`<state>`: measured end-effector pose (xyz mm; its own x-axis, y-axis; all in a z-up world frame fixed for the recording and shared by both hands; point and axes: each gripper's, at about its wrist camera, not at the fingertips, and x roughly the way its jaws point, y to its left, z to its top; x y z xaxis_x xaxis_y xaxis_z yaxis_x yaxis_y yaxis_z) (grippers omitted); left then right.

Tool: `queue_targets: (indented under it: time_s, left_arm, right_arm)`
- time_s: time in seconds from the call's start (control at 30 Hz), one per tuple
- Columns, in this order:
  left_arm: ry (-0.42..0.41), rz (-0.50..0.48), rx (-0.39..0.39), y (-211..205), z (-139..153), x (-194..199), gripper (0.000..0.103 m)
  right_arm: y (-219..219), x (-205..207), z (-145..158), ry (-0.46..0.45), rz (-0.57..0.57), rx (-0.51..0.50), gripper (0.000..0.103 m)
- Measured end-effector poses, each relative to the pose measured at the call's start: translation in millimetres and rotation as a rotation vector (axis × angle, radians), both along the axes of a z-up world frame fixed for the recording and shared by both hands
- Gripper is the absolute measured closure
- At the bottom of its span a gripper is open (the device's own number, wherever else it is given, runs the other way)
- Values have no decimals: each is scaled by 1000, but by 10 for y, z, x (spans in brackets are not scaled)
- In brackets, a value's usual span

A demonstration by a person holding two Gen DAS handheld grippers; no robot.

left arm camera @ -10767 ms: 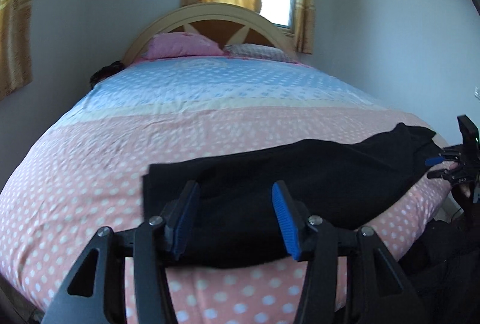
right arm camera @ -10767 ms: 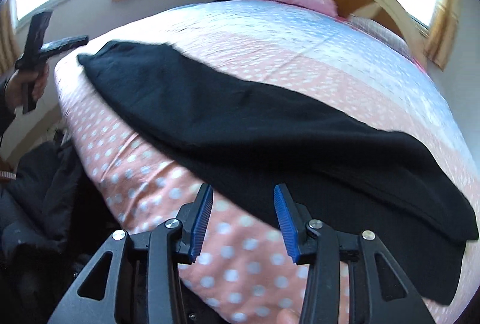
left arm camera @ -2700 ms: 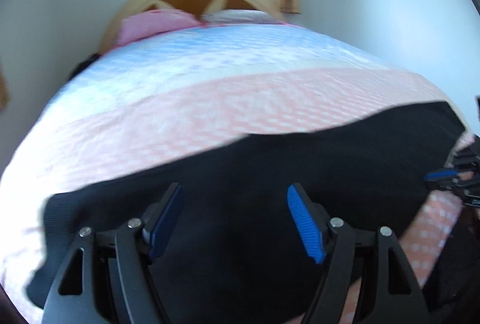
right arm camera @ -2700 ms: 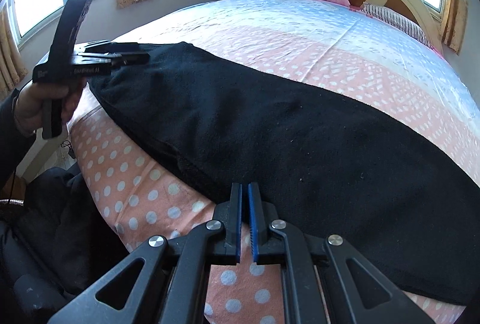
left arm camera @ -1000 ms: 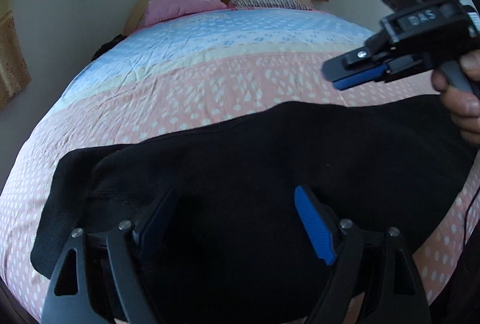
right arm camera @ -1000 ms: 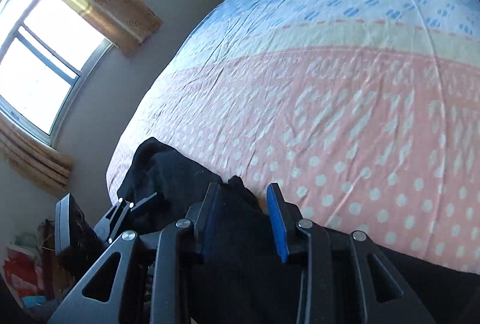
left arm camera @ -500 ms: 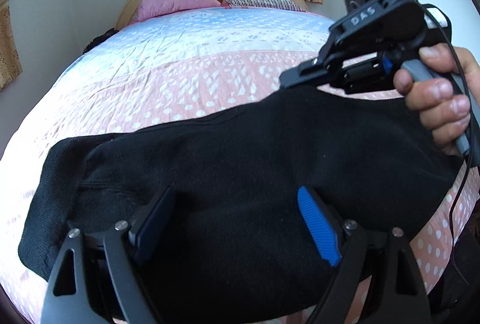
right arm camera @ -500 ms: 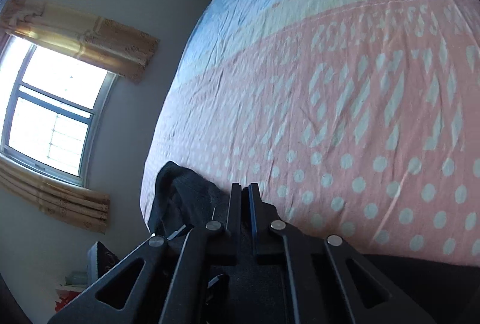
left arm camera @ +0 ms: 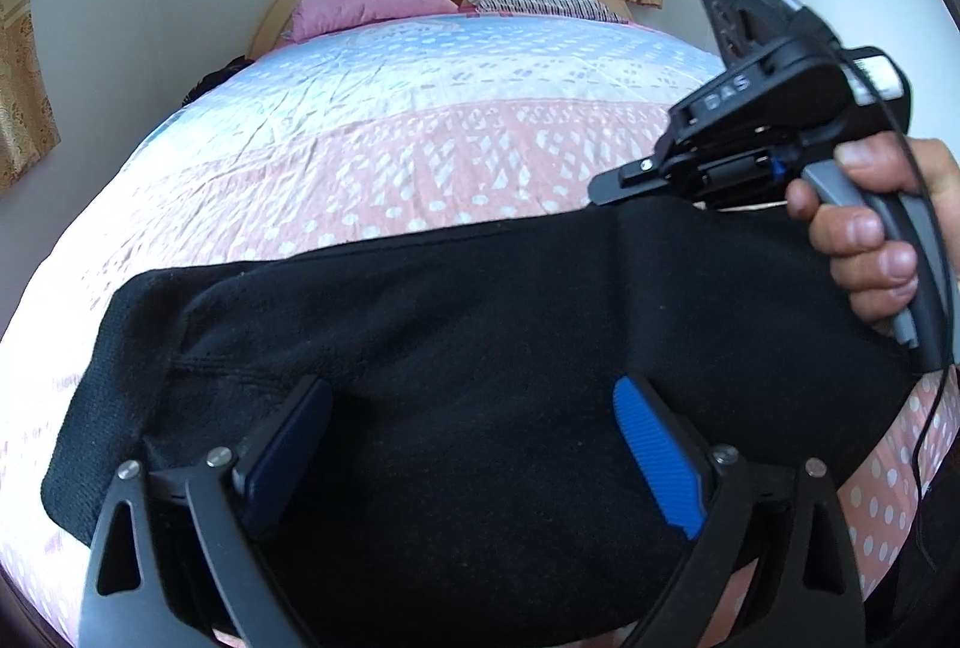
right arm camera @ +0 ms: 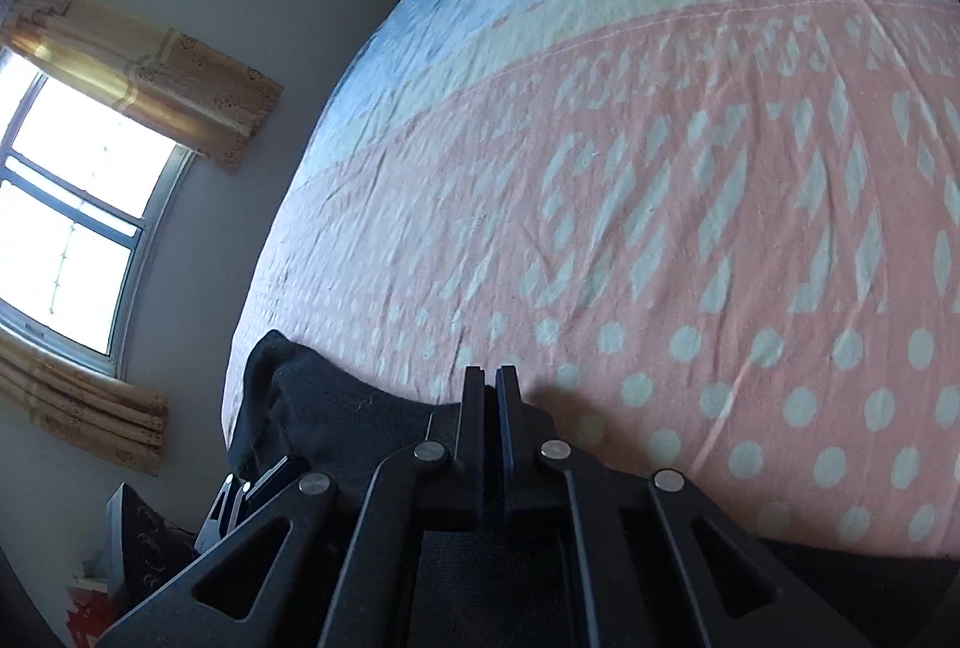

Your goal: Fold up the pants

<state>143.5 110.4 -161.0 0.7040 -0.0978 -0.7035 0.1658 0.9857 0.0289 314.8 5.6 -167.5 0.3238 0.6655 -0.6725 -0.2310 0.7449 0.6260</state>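
Clearly a lengthwise fold: the right gripper [left arm camera: 606, 189], jaws pinching the black pants [left arm camera: 480, 348], lays cloth on the bed [left arm camera: 420, 168]; the left gripper [left arm camera: 474, 444] hovers spread. Next, probably release and smooth.

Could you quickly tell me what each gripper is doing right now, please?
Left gripper: open, over the pants, gripping nothing.
Right gripper: closed on the pants' far edge.

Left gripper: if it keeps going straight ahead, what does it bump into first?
Probably the black pants. The left gripper is open, with the cloth right between and ahead of its fingers; depth is hard to judge.
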Motion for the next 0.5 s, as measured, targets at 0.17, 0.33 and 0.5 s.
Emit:
queue_targets:
  time_s: [0.17, 0.33, 0.5]
  left_arm:
    - [6, 5, -8, 17, 11, 5, 2]
    - [8, 5, -9, 18, 18, 24, 1]
    - [10, 6, -10, 32, 18, 53, 1]
  right_arm:
    - [-251, -438, 296, -120, 30, -112, 60]
    - [-393, -986, 371, -175, 109, -150, 60]
    - [-418, -1401, 233, -171, 189, -203, 60]
